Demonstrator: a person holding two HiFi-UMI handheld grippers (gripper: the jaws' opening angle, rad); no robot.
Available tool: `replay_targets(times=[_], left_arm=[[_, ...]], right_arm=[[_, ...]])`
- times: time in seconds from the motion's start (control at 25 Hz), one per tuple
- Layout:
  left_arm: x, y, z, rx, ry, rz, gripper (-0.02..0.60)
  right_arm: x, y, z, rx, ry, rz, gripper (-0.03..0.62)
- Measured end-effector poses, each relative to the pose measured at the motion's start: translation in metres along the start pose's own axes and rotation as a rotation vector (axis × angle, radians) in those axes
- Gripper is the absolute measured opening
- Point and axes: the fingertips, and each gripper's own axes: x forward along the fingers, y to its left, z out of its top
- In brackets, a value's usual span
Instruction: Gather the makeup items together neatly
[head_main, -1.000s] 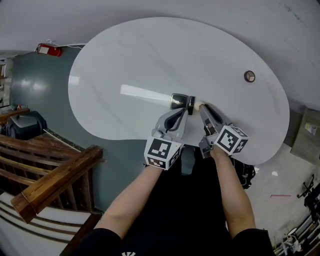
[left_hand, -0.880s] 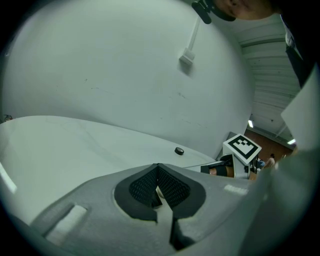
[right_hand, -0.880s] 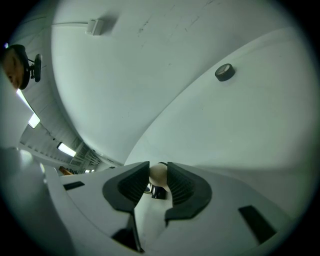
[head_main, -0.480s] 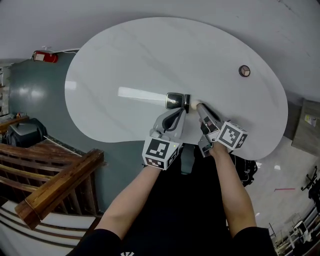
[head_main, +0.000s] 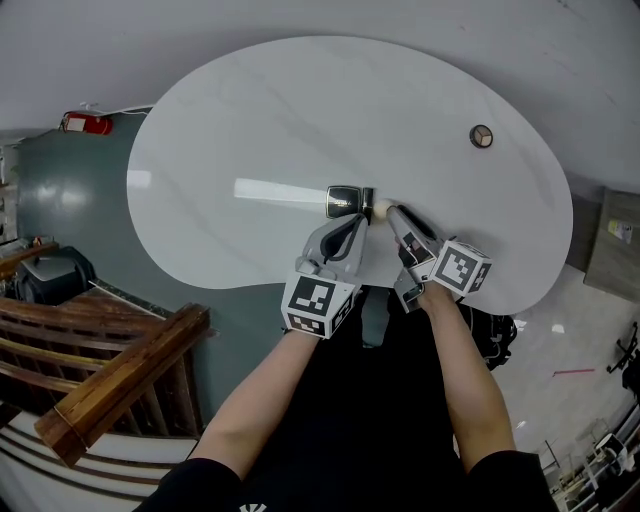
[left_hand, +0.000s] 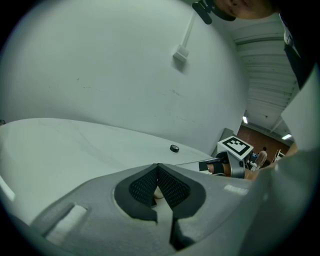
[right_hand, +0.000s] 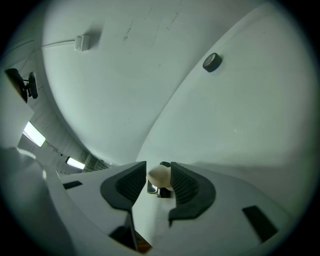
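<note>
Two makeup items lie on the white kidney-shaped desk (head_main: 300, 100). One is a dark glossy makeup tube with a cream rounded tip (head_main: 350, 201), lying on its side near the desk's near edge, right in front of both grippers. The other is a small round dark pot with a tan top (head_main: 481, 136), alone toward the far right and well apart from the tube. No writing can be read on either. The only print is the black-and-white square markers on the two gripper cubes.

The left gripper (head_main: 357, 221) is closed, its pads meeting, with its tips at the tube's dark body. The right gripper (head_main: 391, 211) has the cream tip between its jaws. These have just been opening, and a gap shows beside the tip, so they do not clamp it.

A bright strip of reflected light (head_main: 275, 190) crosses the desk left of the tube. A wooden railing (head_main: 110, 375) stands lower left, with a red object (head_main: 85, 123) on the floor beyond the desk's left end.
</note>
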Motion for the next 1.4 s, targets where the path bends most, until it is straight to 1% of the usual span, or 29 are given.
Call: replay_targets(times=[0.28, 0.44, 0.52, 0.6, 0.72, 0.96, 1.12, 1.28, 1.4], left_arm=[[0.006, -0.014, 0.006, 0.026, 0.003, -0.031, 0.008], [0.013, -0.035, 0.013, 0.043, 0.003, -0.069, 0.008], [0.018, -0.050, 0.020, 0.058, 0.001, -0.097, 0.008], [0.025, -0.067, 0.026, 0.073, -0.002, -0.128, 0.008], [0.040, -0.090, 0.034, 0.081, -0.008, -0.164, 0.008], [0.079, -0.131, 0.043, 0.096, -0.008, -0.202, 0.008], [0.107, -0.143, 0.046, 0.081, -0.017, -0.197, 0.008], [0.137, -0.140, 0.051, 0.032, -0.015, -0.145, 0.008], [0.159, -0.137, 0.056, 0.017, -0.019, -0.112, 0.008]], right_arm=[[-0.015, 0.012, 0.006, -0.026, 0.003, 0.004, 0.152], [-0.035, 0.017, 0.015, -0.060, -0.017, -0.009, 0.147], [-0.048, 0.020, 0.024, -0.077, -0.037, -0.012, 0.132], [-0.061, 0.022, 0.034, -0.097, -0.058, -0.016, 0.130], [-0.078, 0.021, 0.049, -0.167, -0.073, -0.042, 0.130], [-0.109, 0.007, 0.086, -0.343, -0.063, -0.115, 0.130], [-0.116, -0.007, 0.110, -0.436, -0.057, -0.156, 0.130], [-0.114, -0.024, 0.133, -0.503, -0.048, -0.174, 0.132], [-0.107, -0.040, 0.151, -0.537, -0.028, -0.190, 0.133]])
